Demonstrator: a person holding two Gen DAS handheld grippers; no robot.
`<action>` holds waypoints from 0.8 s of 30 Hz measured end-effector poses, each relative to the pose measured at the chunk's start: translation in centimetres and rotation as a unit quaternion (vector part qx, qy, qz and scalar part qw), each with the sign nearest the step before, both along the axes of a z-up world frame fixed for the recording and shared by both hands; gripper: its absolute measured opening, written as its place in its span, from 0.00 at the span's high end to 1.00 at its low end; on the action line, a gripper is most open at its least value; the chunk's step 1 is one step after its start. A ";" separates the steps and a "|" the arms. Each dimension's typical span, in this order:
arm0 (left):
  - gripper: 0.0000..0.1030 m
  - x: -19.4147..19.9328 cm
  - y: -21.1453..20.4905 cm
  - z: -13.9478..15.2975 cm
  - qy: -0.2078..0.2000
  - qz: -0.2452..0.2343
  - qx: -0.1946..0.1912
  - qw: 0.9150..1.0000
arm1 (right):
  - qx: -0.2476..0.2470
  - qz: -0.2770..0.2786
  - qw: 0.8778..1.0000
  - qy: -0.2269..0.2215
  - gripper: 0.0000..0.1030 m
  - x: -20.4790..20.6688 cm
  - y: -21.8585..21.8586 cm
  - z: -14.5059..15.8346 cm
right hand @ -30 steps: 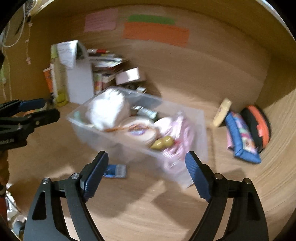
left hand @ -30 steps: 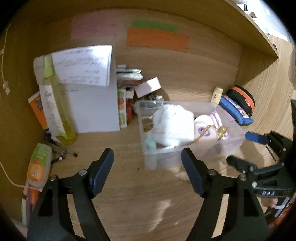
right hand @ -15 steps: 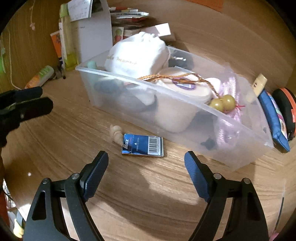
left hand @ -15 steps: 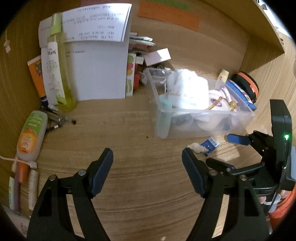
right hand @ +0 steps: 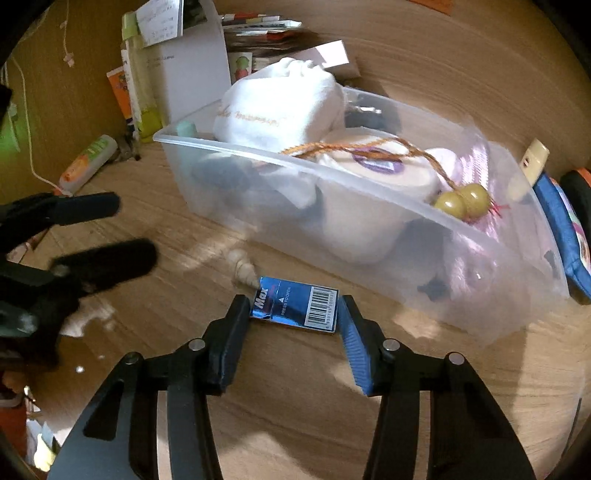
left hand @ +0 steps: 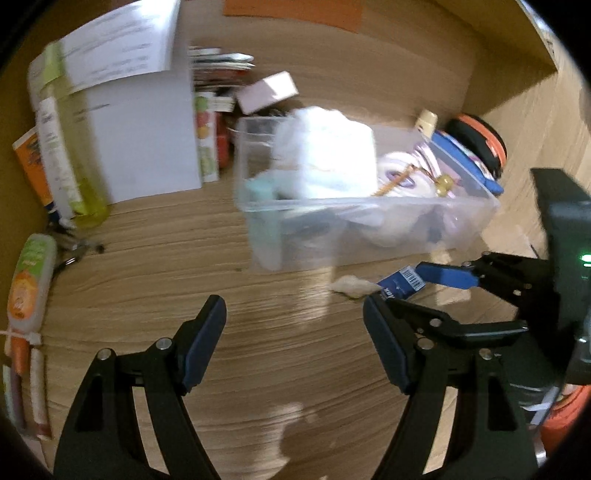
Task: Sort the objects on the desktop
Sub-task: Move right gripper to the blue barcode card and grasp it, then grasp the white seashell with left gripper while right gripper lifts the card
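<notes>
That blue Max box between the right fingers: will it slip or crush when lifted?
The blue Max box looks flat, small and probably light. Its glossy face may slip as the right gripper closes across its ends. It looks stiff; crushing seems unlikely.

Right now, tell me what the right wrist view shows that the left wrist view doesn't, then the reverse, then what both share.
Only the right wrist view: the right claw straddling the blue packet, its jaws closing on both ends, with the print and barcode readable; two olive beads hanging over the bin's rim.

Only the left wrist view: the left claw open over bare desk; an orange strip on the back wall; the black-and-orange case in full.

Both: the clear bin with the white pouch, the small shell, the packet, and the orange tube.
</notes>
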State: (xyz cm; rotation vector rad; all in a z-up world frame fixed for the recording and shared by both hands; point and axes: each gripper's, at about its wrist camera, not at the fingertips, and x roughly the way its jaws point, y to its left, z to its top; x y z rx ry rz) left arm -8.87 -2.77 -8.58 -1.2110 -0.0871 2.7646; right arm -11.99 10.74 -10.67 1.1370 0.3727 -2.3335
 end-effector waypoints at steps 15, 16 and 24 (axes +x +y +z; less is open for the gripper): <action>0.47 -3.8 5.2 -1.9 -0.036 -0.017 -0.042 0.998 | -0.055 -0.042 0.997 0.020 0.56 0.0 8.1 1.9; 0.50 -4.0 5.2 -2.0 -0.040 -0.015 -0.043 0.998 | -0.059 -0.042 0.997 0.020 0.56 0.0 8.4 1.9; 0.60 -4.4 5.6 -2.6 -0.040 -0.007 -0.061 0.997 | -0.082 -0.031 0.996 0.020 0.56 0.0 8.7 1.9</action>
